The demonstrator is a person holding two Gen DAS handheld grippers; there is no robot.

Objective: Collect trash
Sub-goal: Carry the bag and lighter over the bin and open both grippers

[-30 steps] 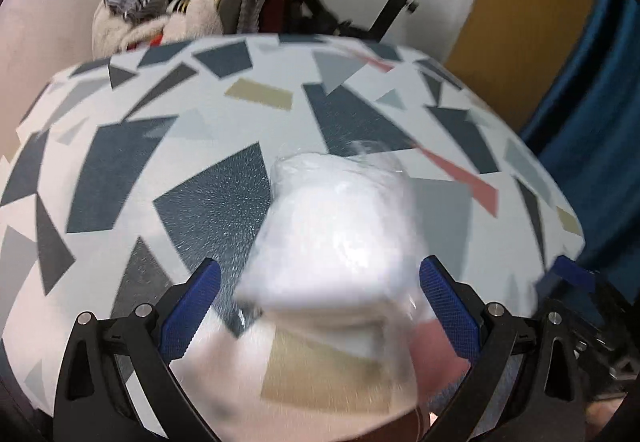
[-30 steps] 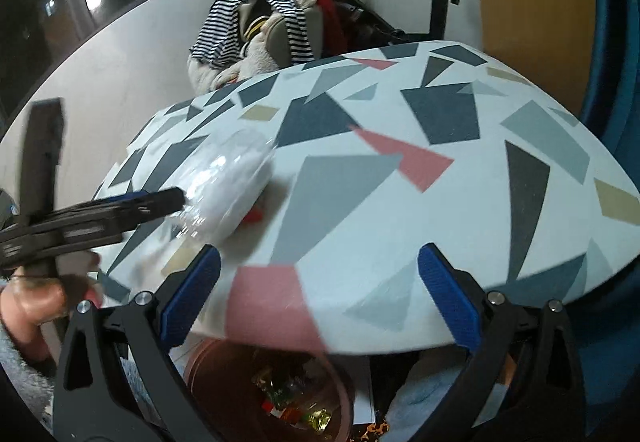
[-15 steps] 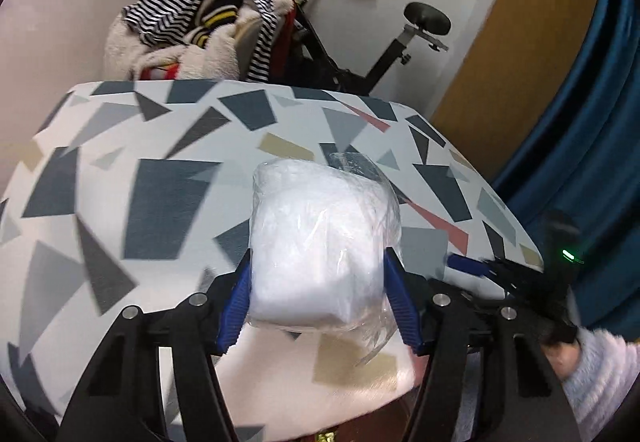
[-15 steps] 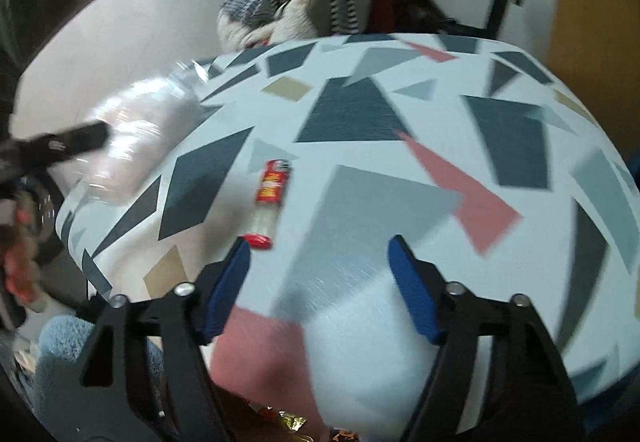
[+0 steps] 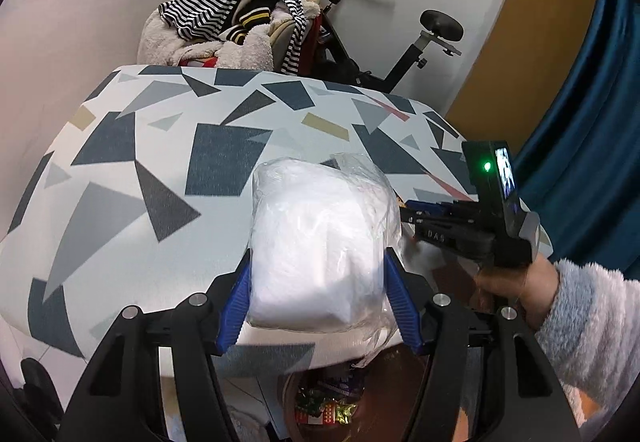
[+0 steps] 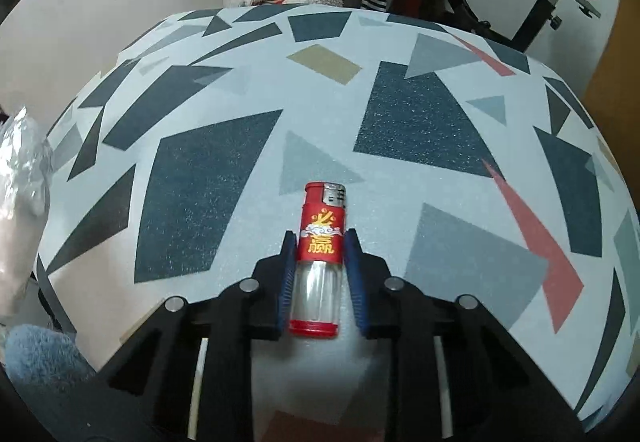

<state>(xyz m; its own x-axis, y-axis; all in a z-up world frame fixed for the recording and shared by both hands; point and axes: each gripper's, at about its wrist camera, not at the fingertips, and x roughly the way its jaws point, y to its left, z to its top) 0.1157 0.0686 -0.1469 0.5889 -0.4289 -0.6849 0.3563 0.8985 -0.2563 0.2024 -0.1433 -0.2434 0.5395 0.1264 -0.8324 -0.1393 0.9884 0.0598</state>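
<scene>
The left gripper (image 5: pixel 318 296) holds a white wad sealed in clear plastic (image 5: pixel 320 242), its blue pads (image 5: pixel 236 306) pressed into both flanks of the bundle, which is carried clear of the patterned table (image 5: pixel 160 170) at its near edge. Directly below, under the table's lip, sits a brown bin (image 5: pixel 384 394) with bright wrappers already in it; the bundle looks nearly over the bin's mouth, so its drop seems close. To the right in the same view, the person's hand in a fluffy sleeve (image 5: pixel 516 286) works the other tool beside the bundle.

The right gripper (image 6: pixel 318 274) is closing on a red lighter (image 6: pixel 320 262) lying flat on the table (image 6: pixel 440 122). The lighter sits squarely between the narrowing jaws, its long axis running straight along the fingers, metal head pointing away and clear fuel tank towards the camera. The pads (image 6: pixel 354 274) stand just beside its narrow sides; firm contact cannot be confirmed. That alignment is what the pick-up turns on: the jaws close across the lighter's short width. The bin lies back towards the near-left edge, closer to the left hand.
</scene>
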